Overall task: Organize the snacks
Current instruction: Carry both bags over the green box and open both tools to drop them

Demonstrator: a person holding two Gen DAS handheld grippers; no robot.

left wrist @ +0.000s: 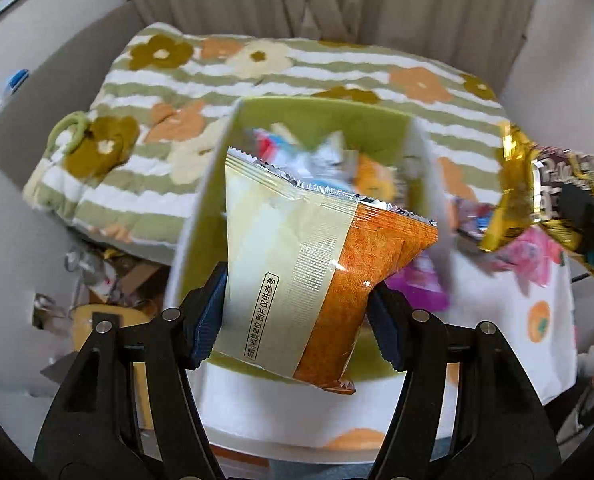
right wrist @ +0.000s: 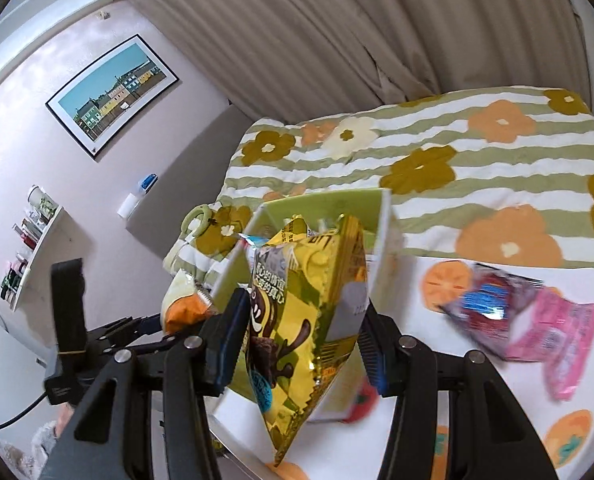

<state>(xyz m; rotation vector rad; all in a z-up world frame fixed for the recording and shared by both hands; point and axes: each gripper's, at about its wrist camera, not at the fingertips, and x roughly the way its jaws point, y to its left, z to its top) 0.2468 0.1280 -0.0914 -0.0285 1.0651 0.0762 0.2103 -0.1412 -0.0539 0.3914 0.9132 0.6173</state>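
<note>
My left gripper point(left wrist: 297, 316) is shut on a cream and orange snack packet point(left wrist: 313, 280), held above the green-lined white storage box point(left wrist: 329, 120), which holds several wrapped snacks point(left wrist: 337, 164). My right gripper point(right wrist: 297, 340) is shut on a yellow chocolate snack bag point(right wrist: 309, 320), also over the box point(right wrist: 337, 204). The yellow bag point(left wrist: 537, 200) shows at the right edge of the left wrist view. The left gripper point(right wrist: 145, 324) with its orange packet point(right wrist: 185, 304) appears at the left in the right wrist view.
A white cloth with orange prints point(right wrist: 497, 420) covers the table; a pink packet point(right wrist: 569, 344) and a dark red and blue packet point(right wrist: 489, 312) lie on it. Behind is a green striped flowered blanket point(left wrist: 297, 68) and beige curtains point(right wrist: 337, 20). A wall shelf point(right wrist: 29, 248) stands left.
</note>
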